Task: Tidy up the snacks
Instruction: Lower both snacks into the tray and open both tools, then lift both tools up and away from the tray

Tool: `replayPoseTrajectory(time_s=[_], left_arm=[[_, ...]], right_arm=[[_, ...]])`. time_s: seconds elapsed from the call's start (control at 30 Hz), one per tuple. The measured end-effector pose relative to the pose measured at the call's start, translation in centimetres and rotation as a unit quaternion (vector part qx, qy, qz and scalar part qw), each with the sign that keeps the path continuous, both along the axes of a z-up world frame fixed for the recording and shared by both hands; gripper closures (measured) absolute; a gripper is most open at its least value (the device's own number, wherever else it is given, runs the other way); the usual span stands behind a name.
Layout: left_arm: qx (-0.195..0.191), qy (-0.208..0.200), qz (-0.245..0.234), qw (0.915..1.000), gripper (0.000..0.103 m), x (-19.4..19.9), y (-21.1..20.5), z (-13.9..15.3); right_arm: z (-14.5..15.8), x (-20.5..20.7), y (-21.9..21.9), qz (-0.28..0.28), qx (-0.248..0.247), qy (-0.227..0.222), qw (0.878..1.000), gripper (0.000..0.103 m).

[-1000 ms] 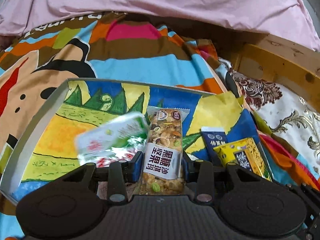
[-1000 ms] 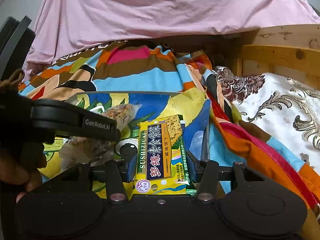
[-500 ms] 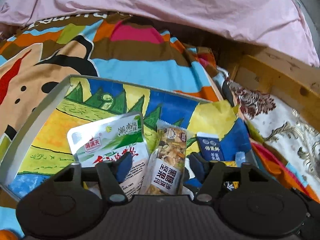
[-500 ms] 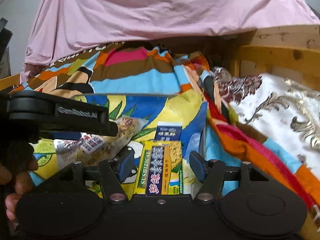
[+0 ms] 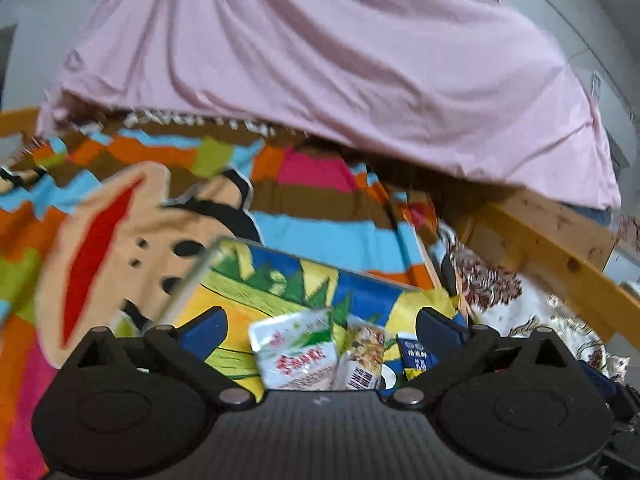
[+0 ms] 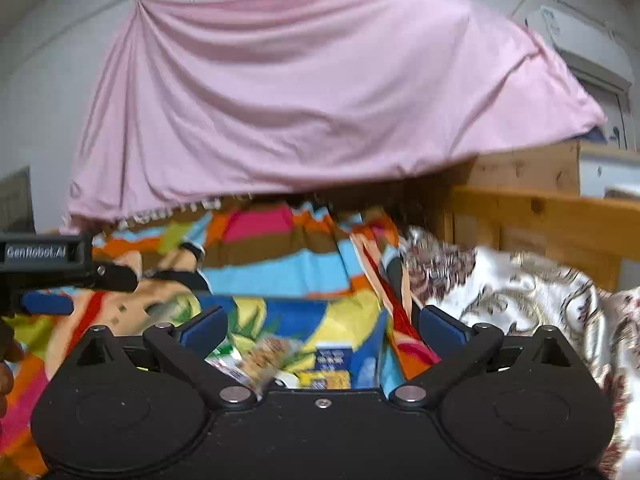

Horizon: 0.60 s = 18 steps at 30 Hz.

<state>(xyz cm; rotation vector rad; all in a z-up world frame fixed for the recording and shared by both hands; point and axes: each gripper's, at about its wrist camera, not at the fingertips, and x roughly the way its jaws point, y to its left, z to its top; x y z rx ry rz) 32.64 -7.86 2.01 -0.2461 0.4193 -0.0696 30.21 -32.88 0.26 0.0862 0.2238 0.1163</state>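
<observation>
A shallow box (image 5: pixel 192 280) with a bright cartoon lining lies on the bed and holds the snacks. In the left wrist view a white-and-green packet (image 5: pixel 296 352), a nut bar (image 5: pixel 364 354) and a blue packet (image 5: pixel 418 356) lie in it, below my left gripper (image 5: pixel 320 326). That gripper's jaws are opening wide, and nothing is between them. In the right wrist view the yellow cracker packet (image 6: pixel 324 380), the blue packet (image 6: pixel 334 356) and the nut bar (image 6: pixel 268 354) lie in the box. My right gripper (image 6: pixel 322 326) hangs above them, its jaws opening with nothing between them.
A striped cartoon blanket (image 5: pixel 304 224) covers the bed under the box. A pink sheet (image 6: pixel 304 92) hangs behind. A wooden bed frame (image 6: pixel 540 216) and a white-and-gold patterned cloth (image 6: pixel 520 292) lie to the right. The left gripper's body (image 6: pixel 44 264) shows at the right view's left edge.
Both grippers have let go: the left dropped the nut bar, the right the yellow cracker packet. Both have opened wide and lifted up and back from the box.
</observation>
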Motion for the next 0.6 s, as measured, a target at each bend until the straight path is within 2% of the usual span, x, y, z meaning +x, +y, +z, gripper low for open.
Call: replayPoseTrajectory(time_s=[0.13,0.33,0.6], left_arm=[[0.008,-0.018,0.018,0.9996,0.001,-3.8,1.1,1.4],[0.026,-0.045,0.021,0.9985,0.0,-9.6,2.7,2.7],[0.039,-0.077,0.028,0.9959,0.0,-16.3,4.9,3.9]], right_arm=[[1.7,-3.3,0.8,0.0,-0.016,-0.022,1.0,0.001],[3.3,-8.4,2.2,0.013,-0.016,-0.039,0.999,0.001],[3.3,-15.6,4.2,0.032,-0.042,-0.057,0.997,0.001]])
